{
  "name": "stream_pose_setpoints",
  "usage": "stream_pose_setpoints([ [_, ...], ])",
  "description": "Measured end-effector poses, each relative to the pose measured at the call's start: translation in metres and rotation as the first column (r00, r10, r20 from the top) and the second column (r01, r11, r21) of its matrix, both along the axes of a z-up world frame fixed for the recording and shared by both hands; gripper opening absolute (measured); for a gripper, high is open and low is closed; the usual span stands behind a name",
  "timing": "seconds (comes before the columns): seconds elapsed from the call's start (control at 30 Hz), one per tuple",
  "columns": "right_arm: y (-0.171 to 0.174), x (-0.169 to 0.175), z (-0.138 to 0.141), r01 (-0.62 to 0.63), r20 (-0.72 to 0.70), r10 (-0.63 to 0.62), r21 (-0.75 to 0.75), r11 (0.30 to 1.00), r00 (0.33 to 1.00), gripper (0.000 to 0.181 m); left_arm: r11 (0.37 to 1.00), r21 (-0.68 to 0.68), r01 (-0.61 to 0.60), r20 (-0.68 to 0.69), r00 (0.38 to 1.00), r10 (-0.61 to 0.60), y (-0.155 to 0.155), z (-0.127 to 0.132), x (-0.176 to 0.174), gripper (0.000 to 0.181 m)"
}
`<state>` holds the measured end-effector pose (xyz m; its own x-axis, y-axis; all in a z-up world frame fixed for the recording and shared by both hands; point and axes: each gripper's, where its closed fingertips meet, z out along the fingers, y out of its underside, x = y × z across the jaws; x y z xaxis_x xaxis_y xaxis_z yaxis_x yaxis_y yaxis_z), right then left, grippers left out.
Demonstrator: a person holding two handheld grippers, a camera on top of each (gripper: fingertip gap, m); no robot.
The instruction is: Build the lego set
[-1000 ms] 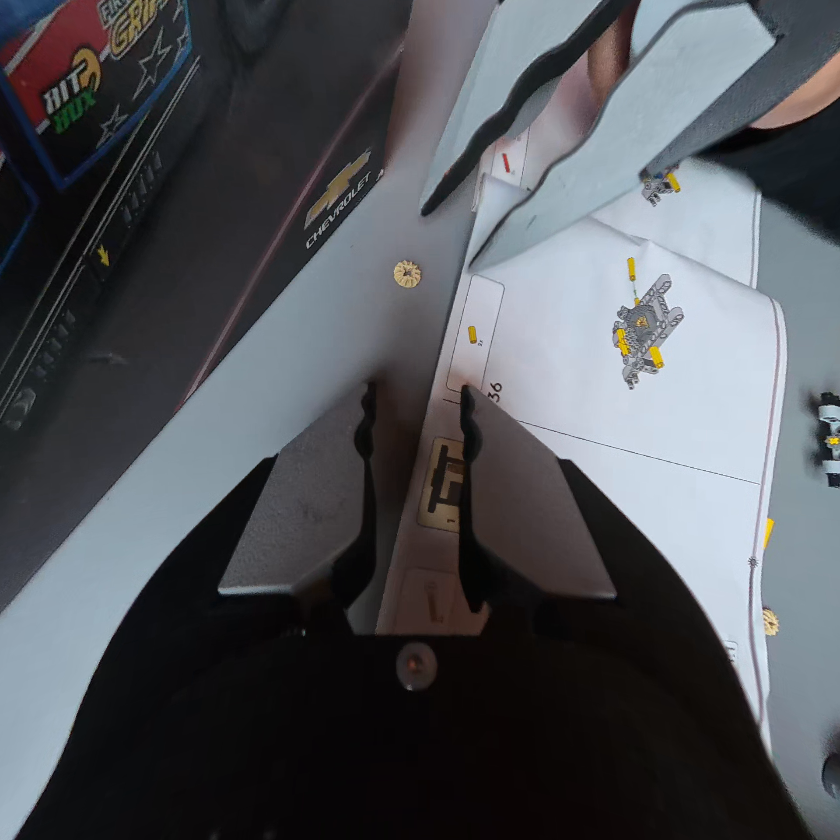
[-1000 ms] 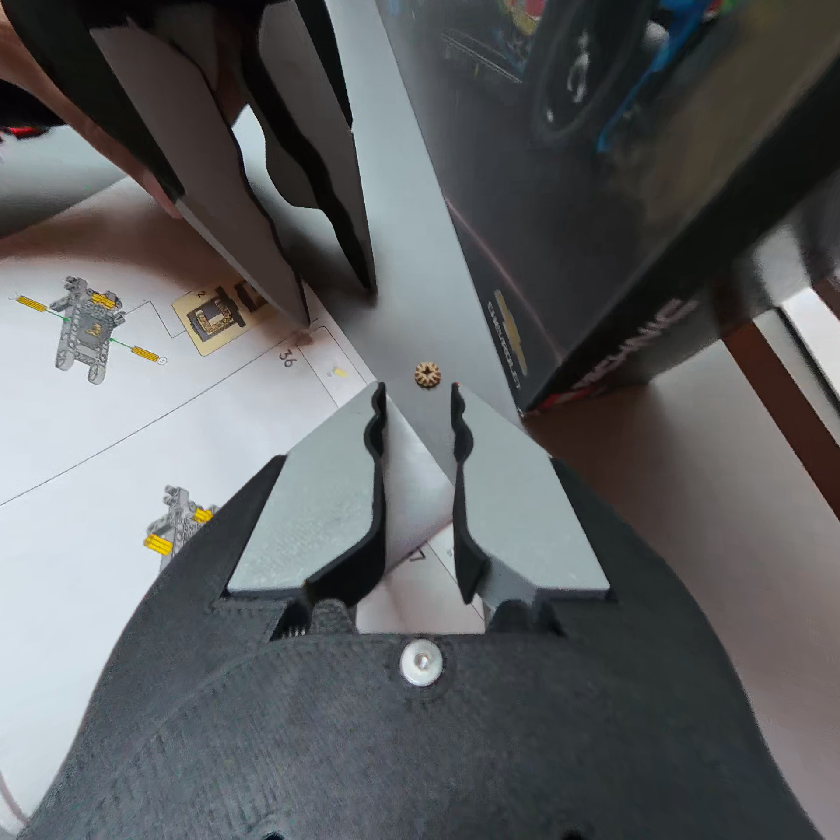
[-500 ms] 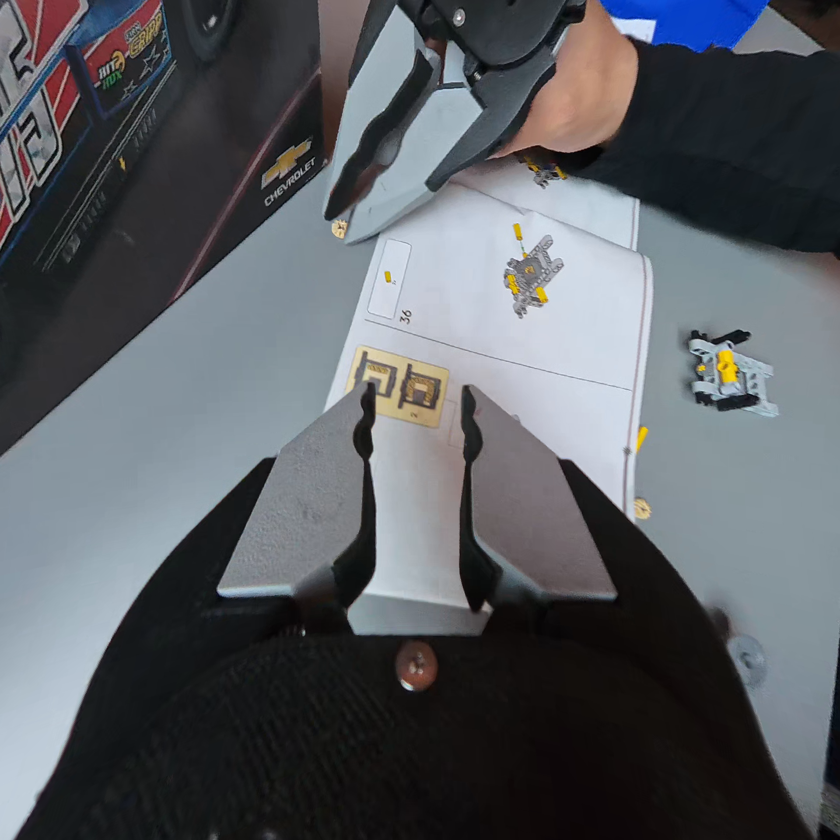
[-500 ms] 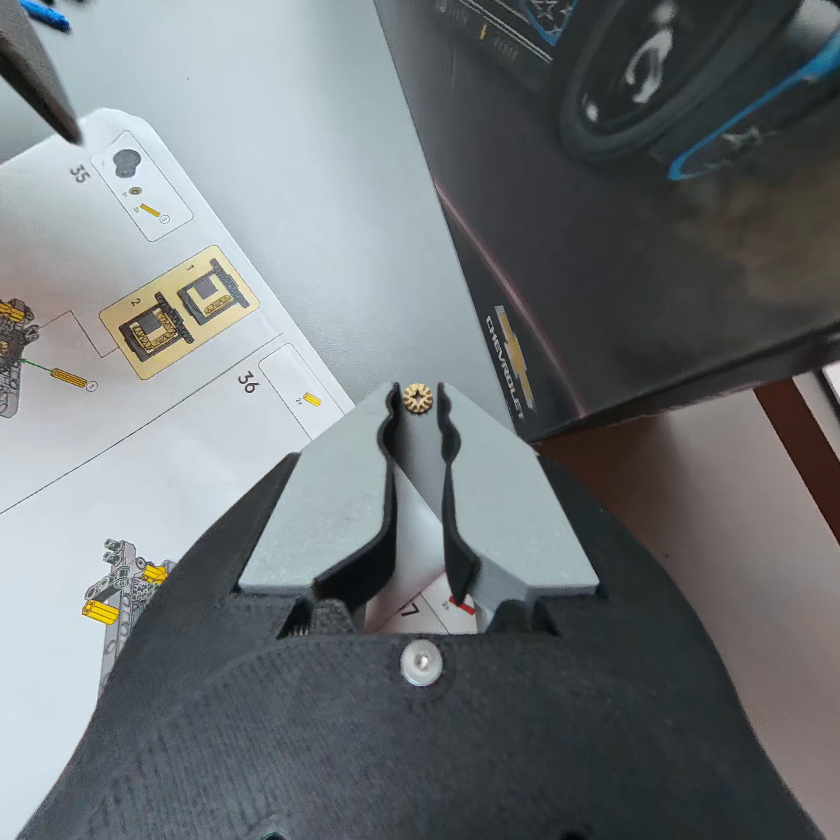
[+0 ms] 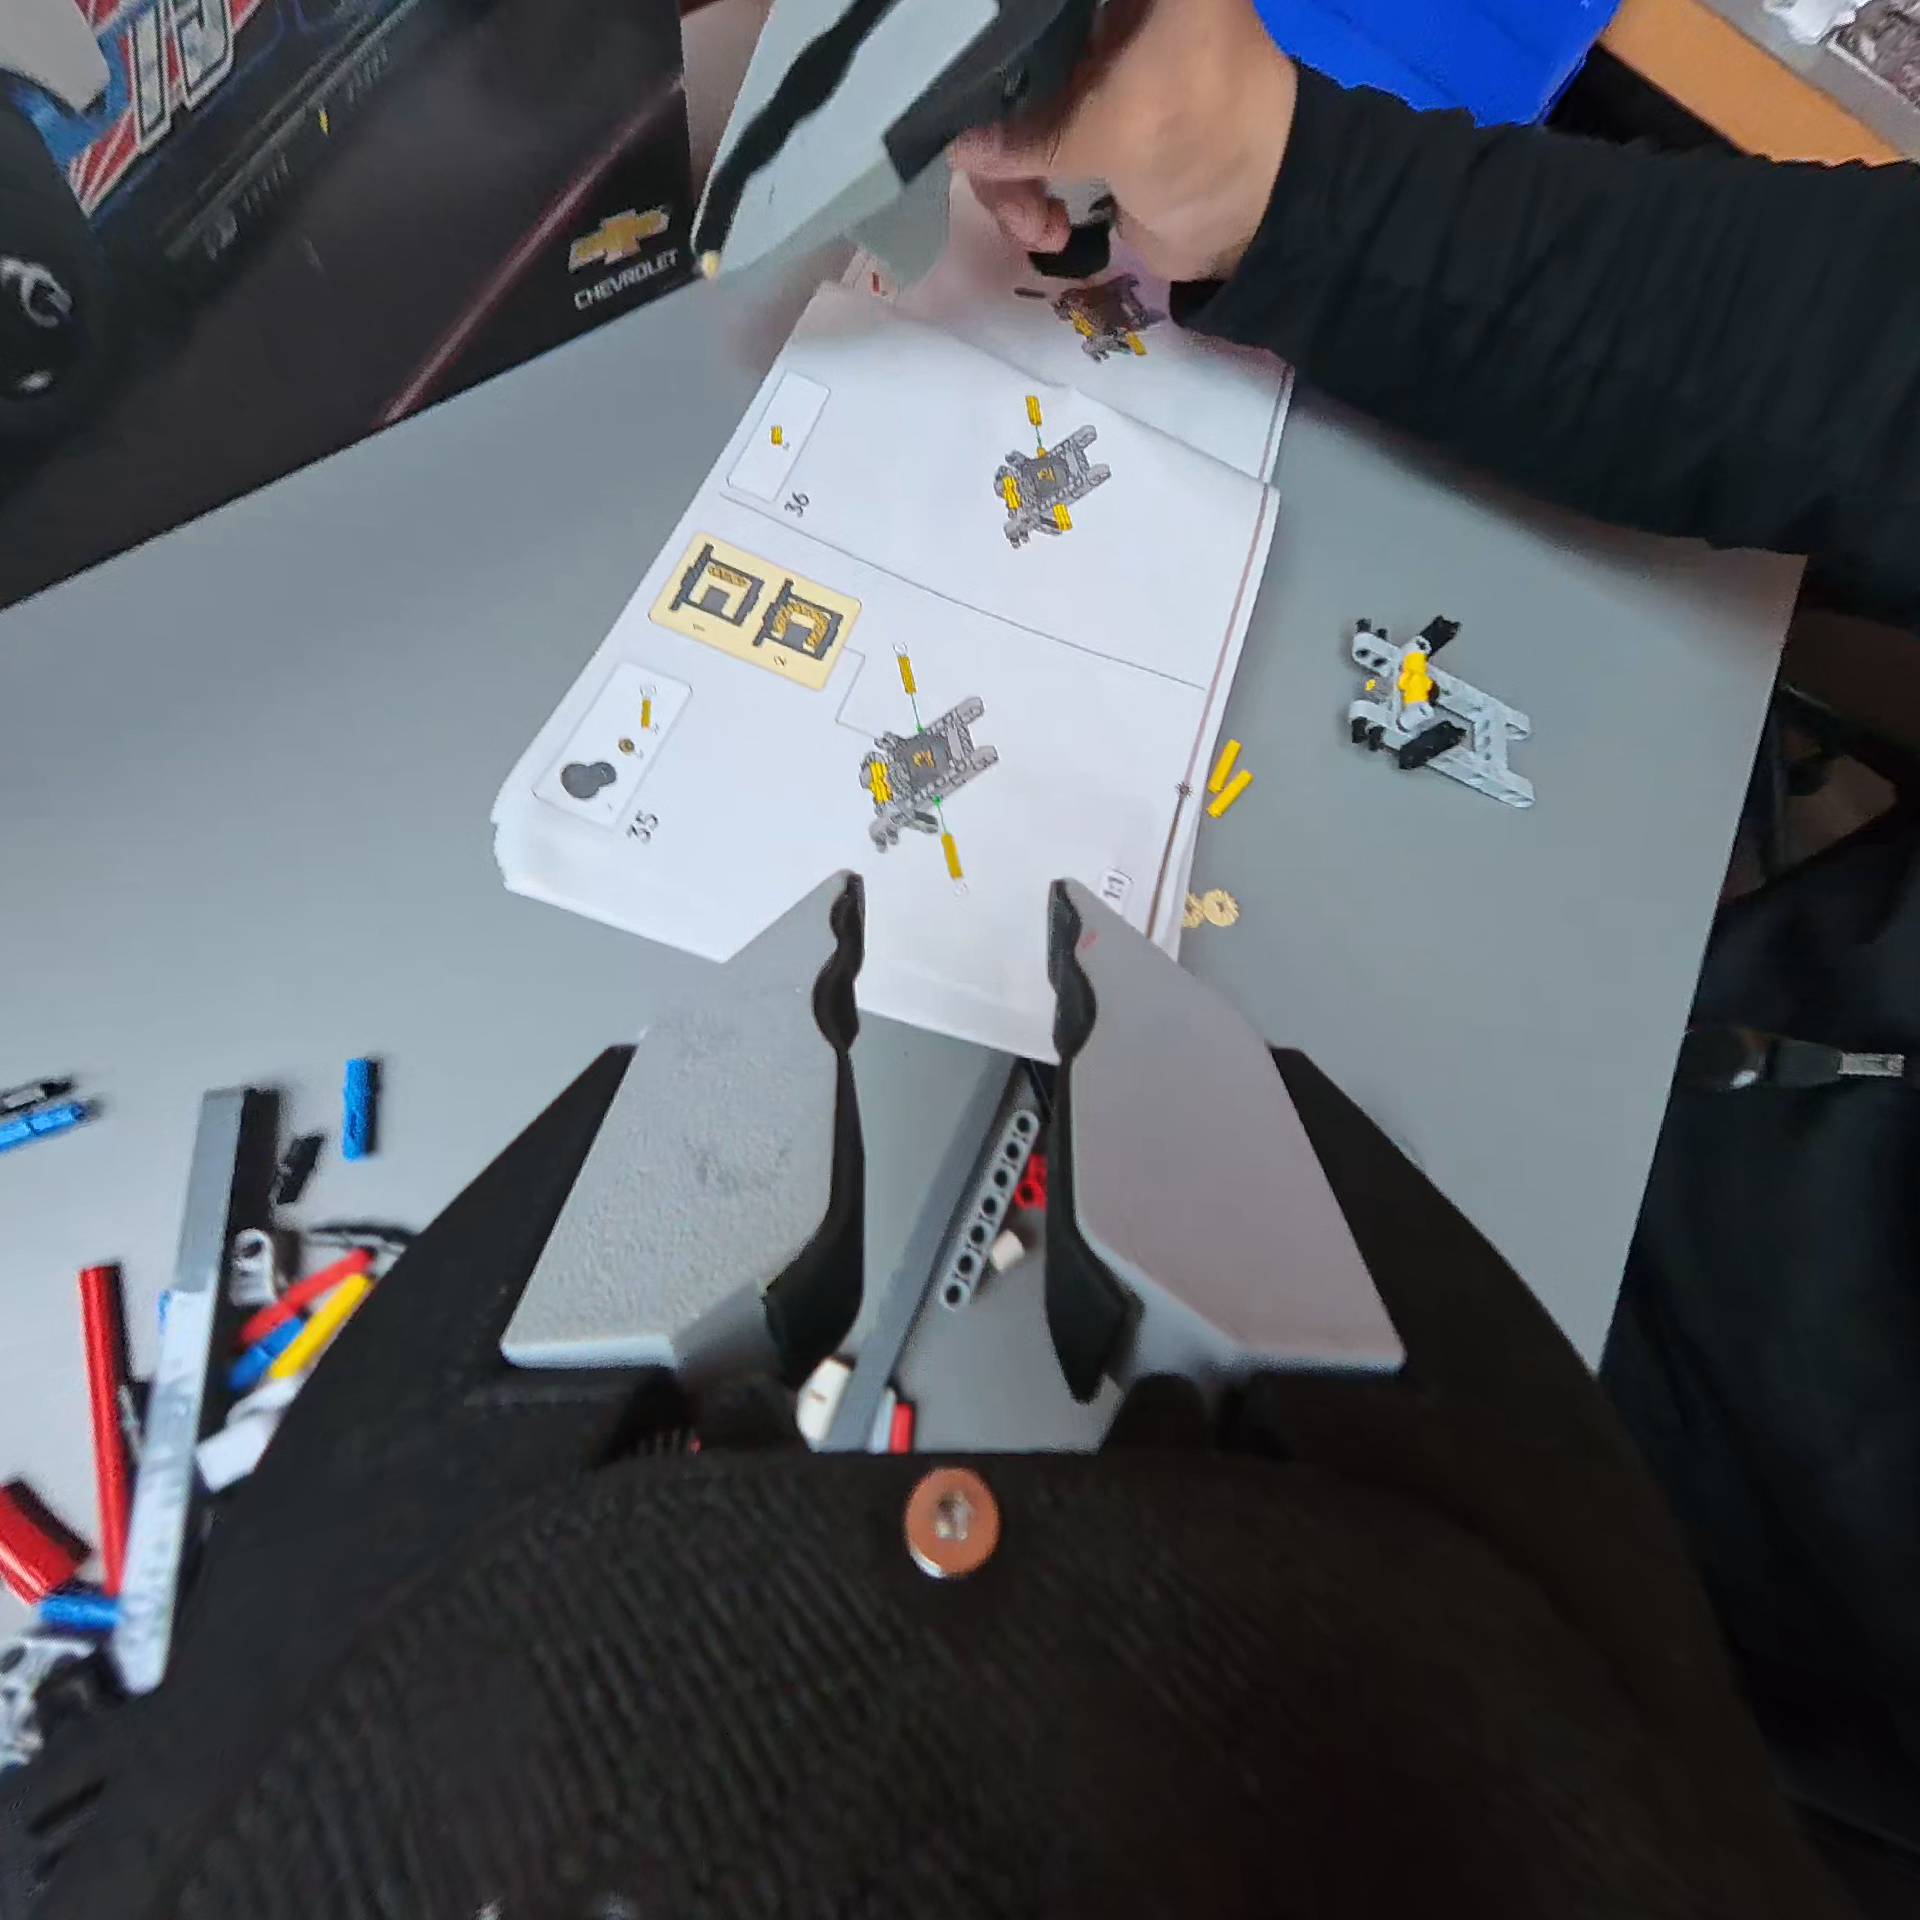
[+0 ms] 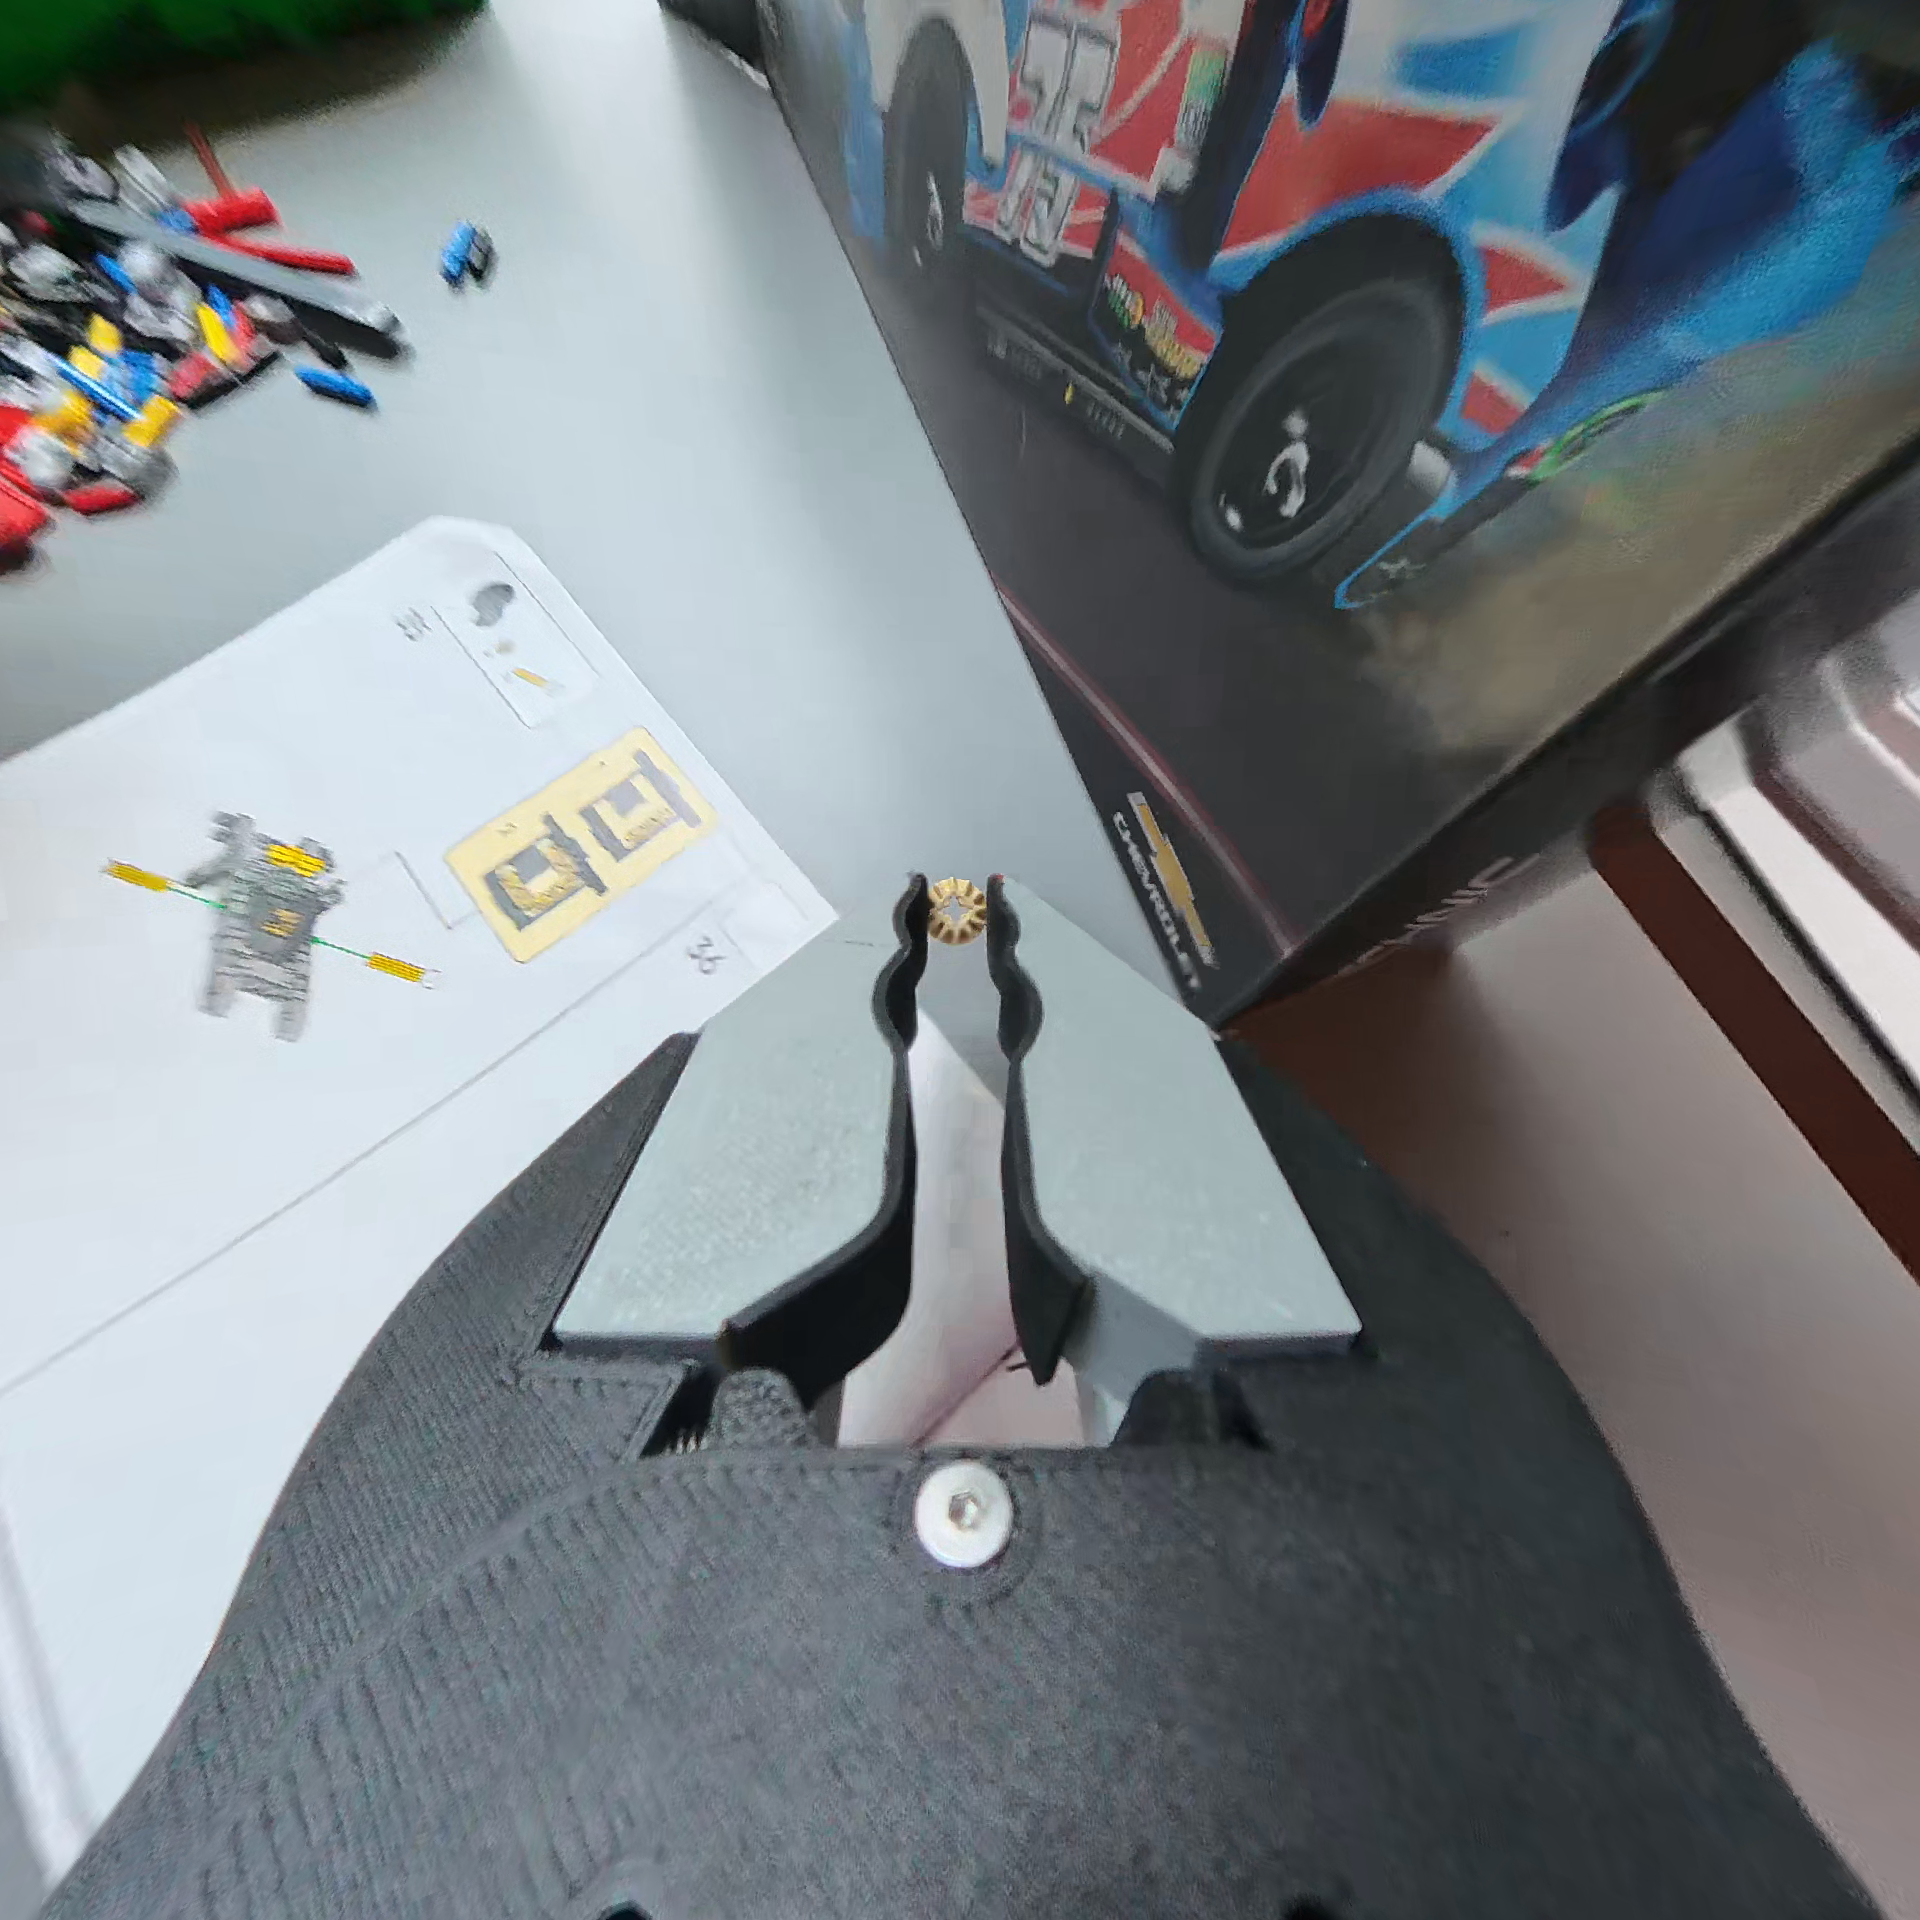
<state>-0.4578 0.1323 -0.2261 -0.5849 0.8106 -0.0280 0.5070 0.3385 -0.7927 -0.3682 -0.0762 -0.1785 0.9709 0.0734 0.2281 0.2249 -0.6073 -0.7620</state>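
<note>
On the grey table (image 5: 312,727), right tongs (image 6: 954,909) pinch a tan gear (image 6: 957,911) (box (image 6: 1351,416) beside); left tongs (image 5: 951,914) gape.

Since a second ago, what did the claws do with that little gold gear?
The right claw closed on the gear by the box and lifted it off the table. The left claw pulled back from the booklet, empty and open, so the loose pieces now show. Booklet, box and the small grey build stayed put.

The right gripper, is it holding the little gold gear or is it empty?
Holding it. The right gripper is shut on the small tan gear, pinched between its fingertips above the grey table.
</note>
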Motion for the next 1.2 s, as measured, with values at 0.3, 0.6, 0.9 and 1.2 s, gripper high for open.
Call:
stream_pose_setpoints([
  [0.3,-0.101,0.122,0.036,-0.3,0.043,0.317,-0.217,0.929,0.948,0.007,0.993,0.032,0.111,0.066,0.991,-0.113,-0.045,-0.008,0.076,0.046],
  [0.6,-0.19,0.235,-0.005,-0.481,0.111,0.484,-0.055,0.875,0.868,0.007,0.986,0.044,0.158,0.13,0.978,-0.163,-0.048,-0.039,0.143,0.043],
  [0.9,-0.194,0.251,-0.04,-0.47,0.074,0.465,0.185,0.863,0.882,0.013,0.98,-0.064,0.186,0.107,0.978,-0.178,-0.036,-0.071,0.16,0.041],
  [1.2,-0.181,0.258,-0.03,-0.405,0.016,0.411,0.202,0.892,0.912,0.018,0.976,-0.058,0.21,0.083,0.975,-0.205,-0.036,-0.069,0.176,0.041],
])
